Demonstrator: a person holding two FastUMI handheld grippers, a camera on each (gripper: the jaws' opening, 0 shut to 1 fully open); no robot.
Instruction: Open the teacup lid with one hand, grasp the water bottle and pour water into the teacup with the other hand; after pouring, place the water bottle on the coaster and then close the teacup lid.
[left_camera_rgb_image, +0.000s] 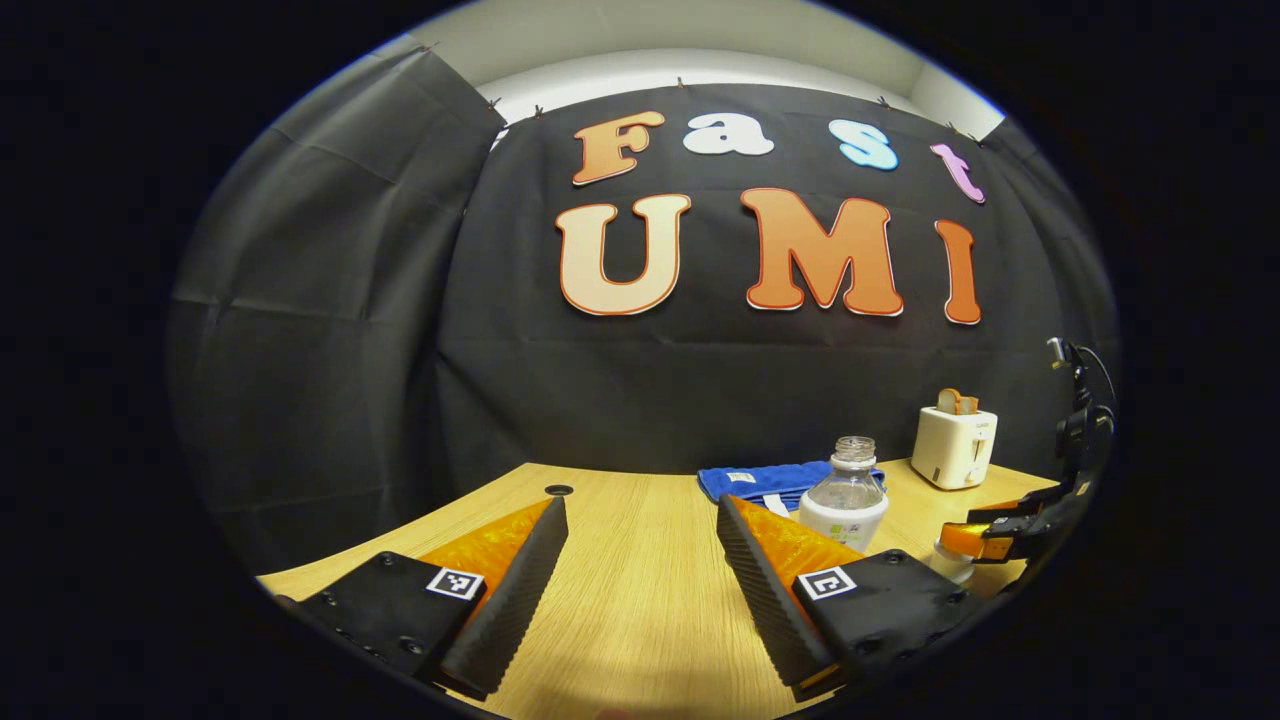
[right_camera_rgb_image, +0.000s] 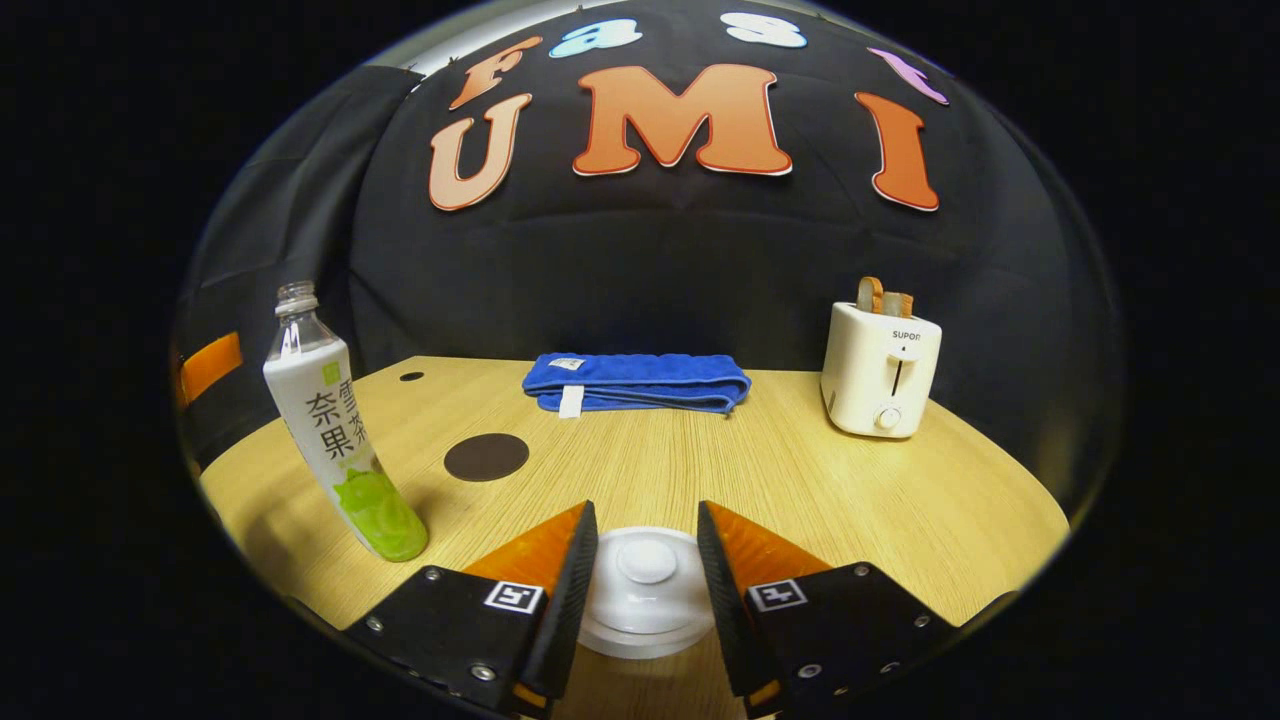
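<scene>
The white teacup lid (right_camera_rgb_image: 640, 600) with its round knob (right_camera_rgb_image: 646, 560) lies low between the fingers of my right gripper (right_camera_rgb_image: 645, 508). The fingers flank the knob with a small gap on each side, so the gripper is open. An uncapped bottle (right_camera_rgb_image: 335, 440) with a white and green label stands upright on the table to the left. A dark round coaster (right_camera_rgb_image: 486, 456) lies beyond it. My left gripper (left_camera_rgb_image: 640, 502) is open wide over bare table, the bottle (left_camera_rgb_image: 845, 490) just past its right finger. Farther right, the right gripper (left_camera_rgb_image: 975, 540) hovers over the teacup (left_camera_rgb_image: 948, 562).
A folded blue towel (right_camera_rgb_image: 635, 382) lies at the back of the wooden table (right_camera_rgb_image: 900, 500). A white toaster (right_camera_rgb_image: 880, 370) with bread in it stands at the back right. A small dark hole (left_camera_rgb_image: 559, 490) marks the table's far left.
</scene>
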